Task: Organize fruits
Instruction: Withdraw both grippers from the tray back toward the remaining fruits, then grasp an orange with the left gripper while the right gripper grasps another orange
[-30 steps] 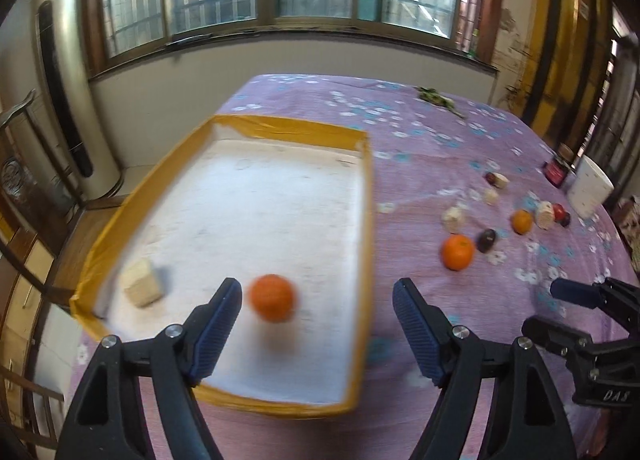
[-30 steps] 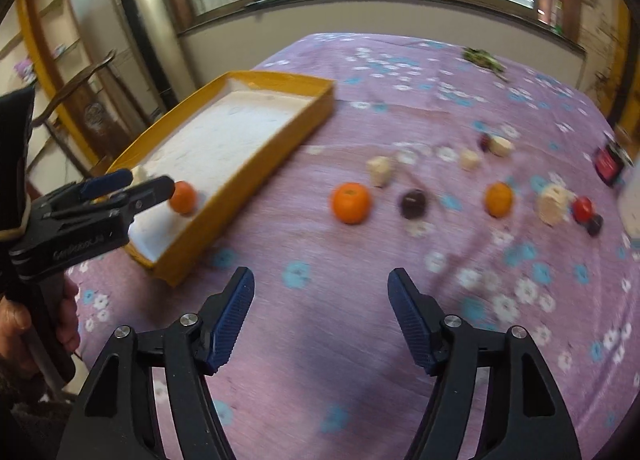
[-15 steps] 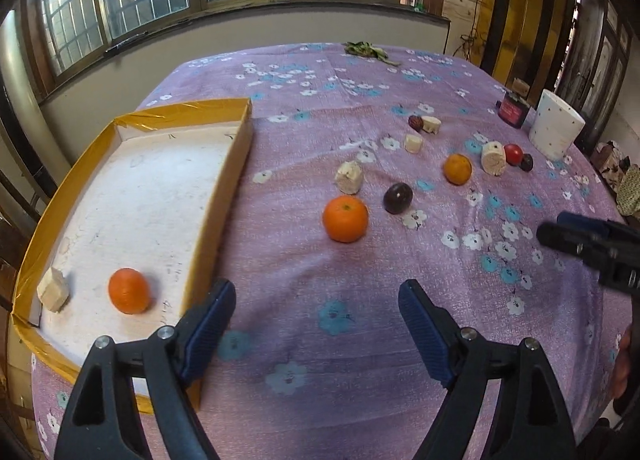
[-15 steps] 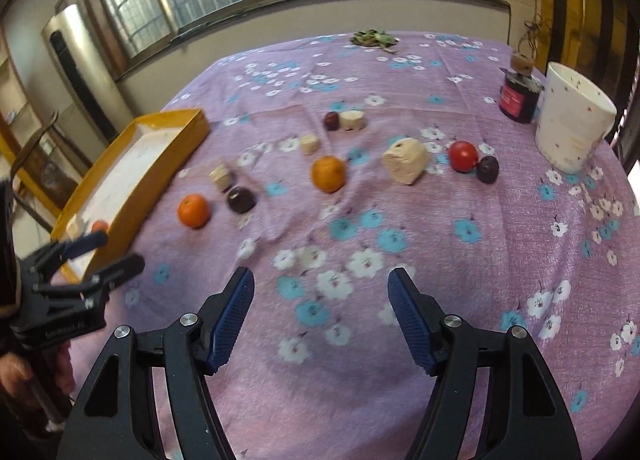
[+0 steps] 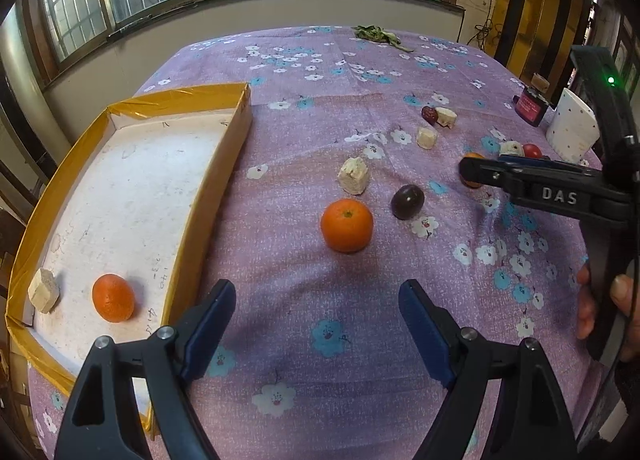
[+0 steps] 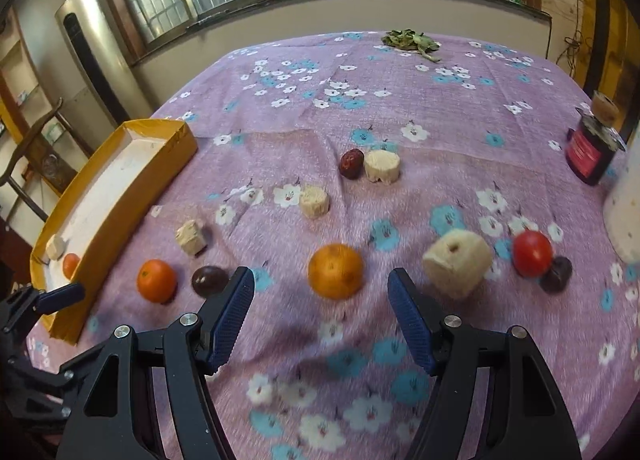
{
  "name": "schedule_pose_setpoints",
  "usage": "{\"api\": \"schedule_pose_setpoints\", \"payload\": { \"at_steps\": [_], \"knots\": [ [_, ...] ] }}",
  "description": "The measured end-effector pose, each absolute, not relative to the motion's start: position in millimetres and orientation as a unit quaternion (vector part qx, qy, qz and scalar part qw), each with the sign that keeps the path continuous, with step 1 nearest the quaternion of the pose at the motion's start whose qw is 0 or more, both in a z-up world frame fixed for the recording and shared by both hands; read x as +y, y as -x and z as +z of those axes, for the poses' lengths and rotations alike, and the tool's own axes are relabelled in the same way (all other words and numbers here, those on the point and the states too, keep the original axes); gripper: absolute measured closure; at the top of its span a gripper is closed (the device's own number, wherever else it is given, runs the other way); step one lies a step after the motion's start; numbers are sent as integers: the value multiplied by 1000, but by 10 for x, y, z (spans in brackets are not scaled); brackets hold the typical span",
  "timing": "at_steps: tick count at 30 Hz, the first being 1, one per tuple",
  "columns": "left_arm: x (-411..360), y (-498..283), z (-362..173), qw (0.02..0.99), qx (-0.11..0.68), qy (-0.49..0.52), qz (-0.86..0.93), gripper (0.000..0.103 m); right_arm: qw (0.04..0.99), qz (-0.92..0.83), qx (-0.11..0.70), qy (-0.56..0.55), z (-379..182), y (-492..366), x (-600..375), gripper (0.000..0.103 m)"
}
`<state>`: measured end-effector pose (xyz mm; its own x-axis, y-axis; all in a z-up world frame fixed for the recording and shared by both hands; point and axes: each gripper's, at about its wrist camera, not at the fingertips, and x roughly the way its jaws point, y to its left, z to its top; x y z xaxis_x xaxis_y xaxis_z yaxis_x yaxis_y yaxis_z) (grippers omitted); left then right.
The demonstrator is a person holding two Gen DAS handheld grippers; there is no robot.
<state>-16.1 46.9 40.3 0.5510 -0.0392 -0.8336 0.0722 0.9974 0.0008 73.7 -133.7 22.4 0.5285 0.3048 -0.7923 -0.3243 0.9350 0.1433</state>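
Claws both gape wide, empty: left claw (image 5: pixel 316 324), right claw (image 6: pixel 320 314) just short of an orange (image 6: pixel 335 271). One orange (image 5: pixel 113 298) already in the yellow tray (image 5: pixel 208 195); most fruit is still loose on the desk (image 6: pixel 400 107).

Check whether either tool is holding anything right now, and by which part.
Nothing is held. The left tool and the right tool are both open and empty above the tablecloth; the nearest oranges lie untouched.
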Motion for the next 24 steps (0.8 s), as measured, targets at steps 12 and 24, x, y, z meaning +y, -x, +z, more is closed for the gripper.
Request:
{"api": "schedule_pose_setpoints", "payload": {
  "at_steps": [12,24],
  "knots": [
    [386,-226,242,872,486,4,-47,18,867,187,461,32,144,-733,-1313,72],
    [438,-276,156,868,485,34,-98,66,875,162,456,14,287,-359,-1440,72]
  ]
}}
